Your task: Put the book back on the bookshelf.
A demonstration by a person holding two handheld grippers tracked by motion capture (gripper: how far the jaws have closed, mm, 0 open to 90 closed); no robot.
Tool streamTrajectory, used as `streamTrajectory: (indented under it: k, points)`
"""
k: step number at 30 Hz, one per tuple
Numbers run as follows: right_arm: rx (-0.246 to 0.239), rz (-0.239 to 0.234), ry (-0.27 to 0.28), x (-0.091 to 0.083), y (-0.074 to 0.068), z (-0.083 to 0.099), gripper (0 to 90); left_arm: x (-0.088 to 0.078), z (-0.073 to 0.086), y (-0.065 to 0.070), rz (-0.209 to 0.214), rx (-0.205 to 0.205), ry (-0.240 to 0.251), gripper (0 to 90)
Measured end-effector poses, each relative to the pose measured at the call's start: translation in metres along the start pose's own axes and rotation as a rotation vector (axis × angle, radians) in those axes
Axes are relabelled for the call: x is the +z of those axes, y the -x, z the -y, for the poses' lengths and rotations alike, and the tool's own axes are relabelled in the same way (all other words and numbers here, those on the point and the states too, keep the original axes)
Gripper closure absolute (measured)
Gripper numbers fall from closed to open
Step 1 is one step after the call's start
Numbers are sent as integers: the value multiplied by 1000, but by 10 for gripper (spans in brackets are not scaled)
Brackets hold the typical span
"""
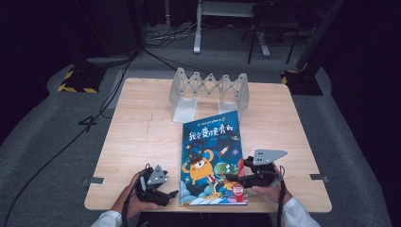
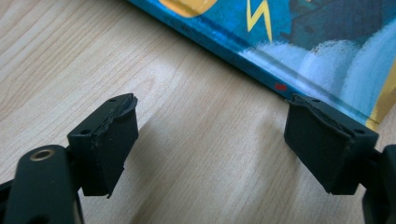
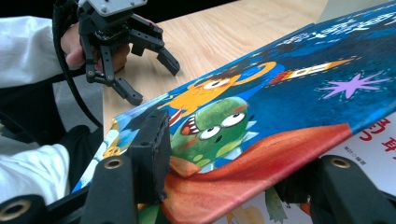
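The picture book (image 1: 212,158) lay flat on the table (image 1: 142,137), near its front edge and slightly right of centre, with its long axis running from about 6 o'clock to 12 o'clock in the high view and tilted a touch toward 1 o'clock. The title end pointed away from the person and the spine ran down the left side. Its glossy blue cover showed an orange one-eyed monster, a green monster and a rocket.

At about 4 o'clock of the book, the right gripper (image 1: 234,178) had the front cover's free edge between its jaws: in the right gripper view the cover (image 3: 261,116) was lifted off the white page (image 3: 373,140) beneath, one jaw on top and the other under it, clamped on the cover.

At about 8 o'clock of the book, the left gripper (image 1: 171,195) rested just beside the spine, its jaws apart with bare wood between them; one black pad (image 2: 327,149) stood close to the book's edge (image 2: 261,60).

The table was pale, matt, wood-grain laminate. At 12 o'clock stood a grey folding rack (image 1: 209,90) with zigzag links. Around the table lay grey carpet (image 1: 47,142) with black cables (image 1: 71,142), and the room beyond was dark.
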State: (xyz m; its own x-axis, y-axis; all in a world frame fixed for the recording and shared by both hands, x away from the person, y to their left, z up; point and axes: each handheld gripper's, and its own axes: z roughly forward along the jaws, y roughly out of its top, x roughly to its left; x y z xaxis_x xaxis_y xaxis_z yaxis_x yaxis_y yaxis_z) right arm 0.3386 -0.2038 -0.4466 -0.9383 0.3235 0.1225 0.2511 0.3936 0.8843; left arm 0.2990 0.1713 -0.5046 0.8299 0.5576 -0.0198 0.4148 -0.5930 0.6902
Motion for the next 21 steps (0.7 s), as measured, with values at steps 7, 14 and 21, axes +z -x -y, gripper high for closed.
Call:
streamTrajectory:
  k: [7, 14, 21]
  points:
    - [-70, 43, 21, -6, -9, -2, 459, 6, -10, 2, -30, -40, -25, 152]
    - [-92, 79, 35, -13, -10, 0, 459, 10, -17, -2, 49, -78, 2, 163]
    - [-112, 88, 39, -14, -11, -1, 459, 18, -32, -3, 129, -106, 46, 159]
